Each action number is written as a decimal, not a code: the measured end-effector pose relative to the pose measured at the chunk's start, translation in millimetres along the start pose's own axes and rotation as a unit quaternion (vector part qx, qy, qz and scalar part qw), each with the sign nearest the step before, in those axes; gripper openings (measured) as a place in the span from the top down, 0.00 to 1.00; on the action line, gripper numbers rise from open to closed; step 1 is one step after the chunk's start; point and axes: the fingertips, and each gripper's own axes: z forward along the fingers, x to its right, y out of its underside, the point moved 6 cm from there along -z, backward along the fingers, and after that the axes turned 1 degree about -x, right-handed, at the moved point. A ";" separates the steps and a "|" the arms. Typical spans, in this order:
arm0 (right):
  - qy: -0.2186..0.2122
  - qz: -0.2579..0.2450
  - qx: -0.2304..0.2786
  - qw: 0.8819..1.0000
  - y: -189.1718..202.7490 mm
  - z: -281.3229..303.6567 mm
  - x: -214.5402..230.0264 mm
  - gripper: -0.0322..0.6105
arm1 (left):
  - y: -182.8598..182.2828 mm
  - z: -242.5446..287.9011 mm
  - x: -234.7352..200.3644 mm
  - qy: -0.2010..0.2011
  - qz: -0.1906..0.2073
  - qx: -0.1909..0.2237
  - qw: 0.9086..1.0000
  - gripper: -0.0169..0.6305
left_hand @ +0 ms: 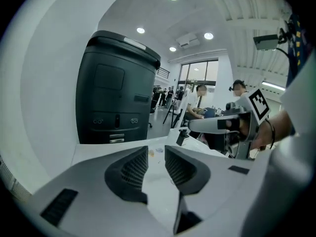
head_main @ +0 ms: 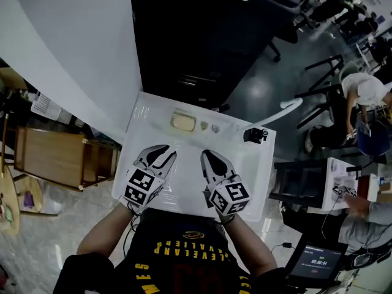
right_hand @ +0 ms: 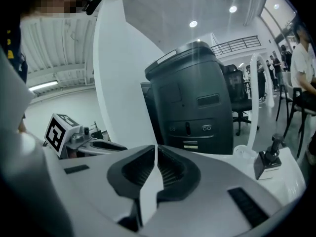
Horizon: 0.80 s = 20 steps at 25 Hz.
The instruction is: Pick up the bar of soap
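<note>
Soap (head_main: 183,122): on sink's (head_main: 136,164) far ledge, well ahead of both claws. Left claw (head_main: 160,152): part open, empty. Right claw (head_main: 209,157): shut, empty. Risk: too narrow a gap may shove soap along the ledge instead of straddling it.

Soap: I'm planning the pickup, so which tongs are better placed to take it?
Left, probably. The left tongs stand open and point toward the soap just ahead of them. The right tongs are about as near, but shut, and would have to open first.

left gripper (head_main: 160,152) parted, right gripper (head_main: 207,155) closed
</note>
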 end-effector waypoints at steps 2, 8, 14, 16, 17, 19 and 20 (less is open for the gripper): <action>-0.006 -0.024 -0.018 1.000 2.9 15.3 7.3 0.92 | 7.9 12.1 -7.8 -0.004 0.004 -0.013 1.000 0.81; -0.057 -0.117 -0.085 0.988 17.6 69.9 27.7 0.92 | 26.8 45.2 -25.4 -0.018 0.016 -0.044 0.999 0.78; -0.074 -0.172 -0.147 0.971 36.2 113.9 49.8 0.72 | 39.4 81.9 -45.7 -0.017 0.055 -0.094 0.994 0.70; -0.078 -0.192 -0.174 0.963 44.9 127.0 58.5 0.67 | 43.9 95.3 -53.4 -0.015 0.064 -0.110 0.992 0.69; -0.081 -0.203 -0.187 0.958 48.3 132.7 61.3 0.65 | 47.8 100.9 -56.6 -0.014 0.067 -0.117 0.991 0.69; -0.090 -0.232 -0.211 0.945 52.7 144.1 65.7 0.61 | 57.0 110.5 -61.1 -0.011 0.072 -0.131 0.989 0.69; -0.095 -0.253 -0.226 0.936 54.6 150.4 68.7 0.60 | 62.0 115.2 -62.4 -0.008 0.073 -0.137 0.988 0.69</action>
